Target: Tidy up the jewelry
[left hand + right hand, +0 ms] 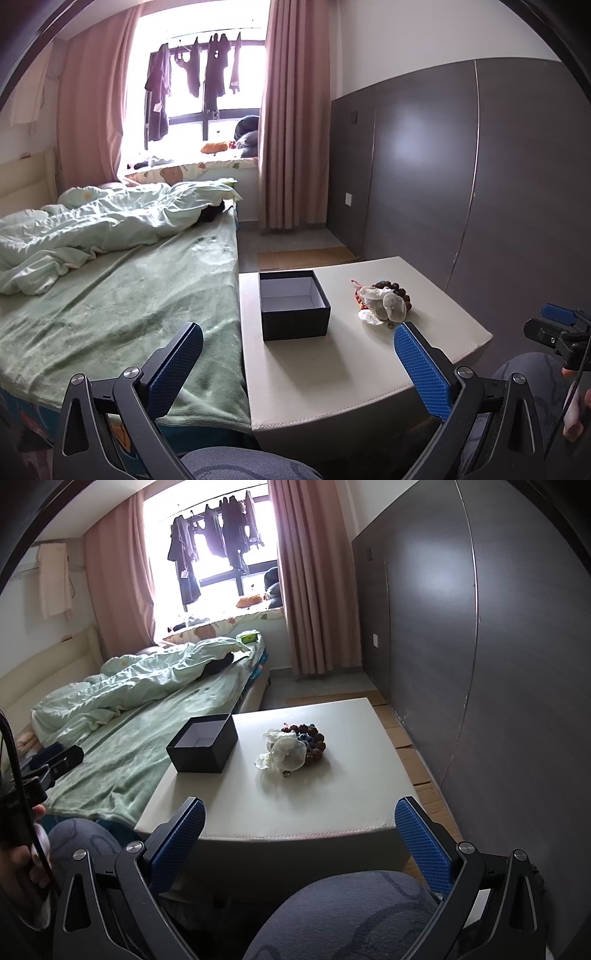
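The jewelry pile [295,747] lies on the white surface [332,797], just right of the black box [203,744], whose top is off. A small ring [286,774] sits at the pile's near edge. Left gripper [299,363] and right gripper [300,836] hover short of the pile, jaws spread apart, holding nothing.

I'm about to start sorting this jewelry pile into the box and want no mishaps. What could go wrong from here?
1. The small metal ring lies loose at the pile's near edge; a nudge might roll it off the white padded table.
2. The brown and blue bead bracelets sit tangled with clear plastic bags, so lifting one may drag others.
3. The open black cardboard box stands near the bed-side edge and could be pushed off.
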{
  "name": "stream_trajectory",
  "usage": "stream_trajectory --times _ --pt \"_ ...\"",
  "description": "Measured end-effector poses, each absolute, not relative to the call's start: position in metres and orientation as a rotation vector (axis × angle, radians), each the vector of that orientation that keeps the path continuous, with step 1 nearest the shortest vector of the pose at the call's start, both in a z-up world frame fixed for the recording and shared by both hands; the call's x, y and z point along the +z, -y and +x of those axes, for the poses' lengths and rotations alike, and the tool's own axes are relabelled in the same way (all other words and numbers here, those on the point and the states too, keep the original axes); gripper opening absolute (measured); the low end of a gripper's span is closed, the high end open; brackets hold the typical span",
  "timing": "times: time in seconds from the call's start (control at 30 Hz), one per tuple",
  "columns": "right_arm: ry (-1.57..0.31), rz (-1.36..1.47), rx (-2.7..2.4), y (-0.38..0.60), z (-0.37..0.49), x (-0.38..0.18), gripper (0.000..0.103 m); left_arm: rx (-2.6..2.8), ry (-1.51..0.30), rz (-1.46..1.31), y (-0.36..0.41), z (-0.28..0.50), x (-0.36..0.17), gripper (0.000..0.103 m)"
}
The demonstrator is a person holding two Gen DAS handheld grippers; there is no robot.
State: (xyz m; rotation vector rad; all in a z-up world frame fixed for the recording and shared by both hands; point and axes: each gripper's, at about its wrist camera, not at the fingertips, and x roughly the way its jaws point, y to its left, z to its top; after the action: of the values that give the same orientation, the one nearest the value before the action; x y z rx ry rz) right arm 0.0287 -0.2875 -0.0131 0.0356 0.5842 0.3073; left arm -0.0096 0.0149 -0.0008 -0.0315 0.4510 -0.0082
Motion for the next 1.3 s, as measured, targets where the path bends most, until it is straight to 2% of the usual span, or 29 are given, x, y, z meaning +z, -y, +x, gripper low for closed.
stream_trajectory --times 1.3 --pt "-0.576 0.042 0.27 0.2922 0.0278 -0.0132 0.103 -0.023 -0.472 -0.036 -0.0206 -0.0078 0.0023 0.103"
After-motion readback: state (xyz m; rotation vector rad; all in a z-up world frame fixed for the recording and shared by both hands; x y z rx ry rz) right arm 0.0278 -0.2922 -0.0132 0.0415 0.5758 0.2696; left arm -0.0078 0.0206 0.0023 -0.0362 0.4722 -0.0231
